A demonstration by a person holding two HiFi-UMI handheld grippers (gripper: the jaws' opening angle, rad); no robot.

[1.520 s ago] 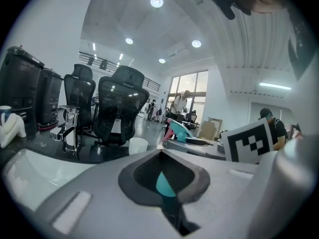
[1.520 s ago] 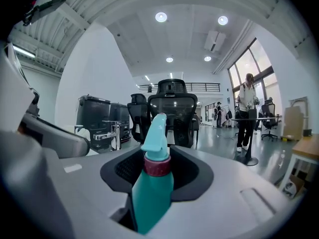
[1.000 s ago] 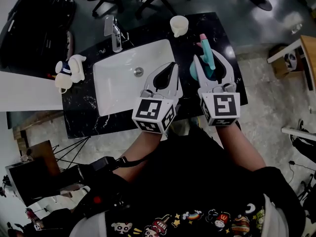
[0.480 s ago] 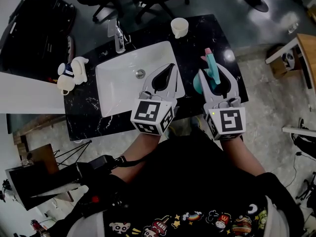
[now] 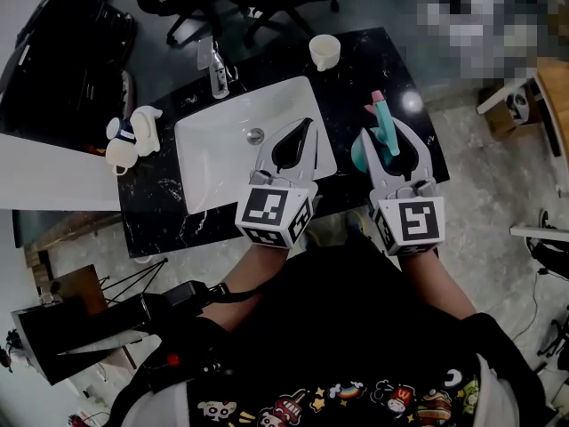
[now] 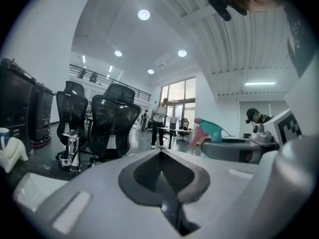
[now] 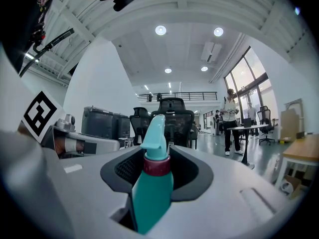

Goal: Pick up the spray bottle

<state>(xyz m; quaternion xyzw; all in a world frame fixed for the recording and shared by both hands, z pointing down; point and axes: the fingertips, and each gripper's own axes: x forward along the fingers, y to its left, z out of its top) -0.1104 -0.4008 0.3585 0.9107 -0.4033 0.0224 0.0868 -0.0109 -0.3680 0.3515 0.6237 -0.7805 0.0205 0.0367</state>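
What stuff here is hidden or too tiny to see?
Base of the spray bottle: in the head view the right gripper covers it with its jaws; the right gripper view hides it low between the jaws. Whether it touches the counter cannot be told.
White figure at the counter's left end: head view, too small to name.
Top right corner of the head view: a mosaic patch covers it.

A black marble table [image 5: 364, 69] with a white sink [image 5: 213, 149] stands on a pale mottled floor [image 5: 498, 176]. Black office chairs [image 6: 112, 121] stand beyond it, with dark cabinets [image 6: 20, 108] at the left. Round ceiling lights [image 7: 160, 30] glow overhead. Tall windows [image 7: 254, 88] brighten the right side, and a railed balcony [image 7: 199, 95] runs along the far wall.
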